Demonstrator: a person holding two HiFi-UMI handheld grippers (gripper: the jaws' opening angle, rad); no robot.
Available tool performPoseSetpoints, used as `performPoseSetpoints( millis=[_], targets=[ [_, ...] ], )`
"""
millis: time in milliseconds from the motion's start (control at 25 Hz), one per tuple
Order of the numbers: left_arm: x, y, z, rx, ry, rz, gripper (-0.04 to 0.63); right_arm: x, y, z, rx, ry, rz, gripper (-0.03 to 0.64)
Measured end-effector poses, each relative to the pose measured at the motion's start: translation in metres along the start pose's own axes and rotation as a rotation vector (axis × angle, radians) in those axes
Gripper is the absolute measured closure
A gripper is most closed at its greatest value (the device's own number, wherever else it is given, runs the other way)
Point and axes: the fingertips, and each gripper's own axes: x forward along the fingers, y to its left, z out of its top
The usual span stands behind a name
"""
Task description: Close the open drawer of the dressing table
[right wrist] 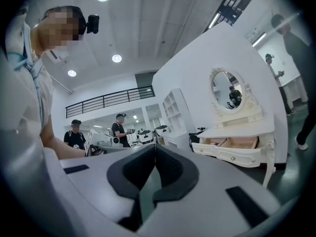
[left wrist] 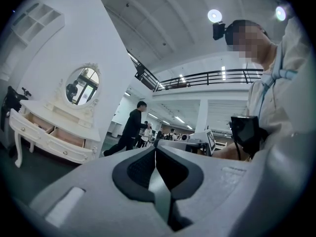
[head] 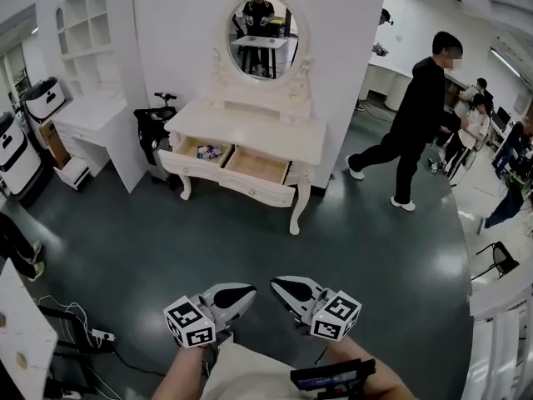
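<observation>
Head view: left gripper (head: 241,294) and right gripper (head: 283,288) held low, jaws pressed together, empty — well apart from the dressing table (head: 250,127) straight ahead, left drawer (head: 204,151) and right drawer (head: 256,167) pulled out, fronts crosswise — either hand about equally near.

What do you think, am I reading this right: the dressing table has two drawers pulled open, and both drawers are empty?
Not quite. The dressing table does have two drawers pulled open, but only the drawer at picture right looks empty. The drawer at picture left holds a few small items, as the head view shows.
</observation>
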Motion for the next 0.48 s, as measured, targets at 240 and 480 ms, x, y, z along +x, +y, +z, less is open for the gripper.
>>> performPoseSetpoints(
  millis=[240,480],
  targets=[
    [0.006,0.05,0.009,-0.005,-0.014,-0.013,0.584,0.034,-0.032,0.004,-0.011,0.004,-0.016,0.601],
    [0.016,0.121,0.031,-0.015,-0.004,-0.053,0.584,0.085,-0.079,0.018,-0.013,-0.002,-0.052,0.601]
  ],
)
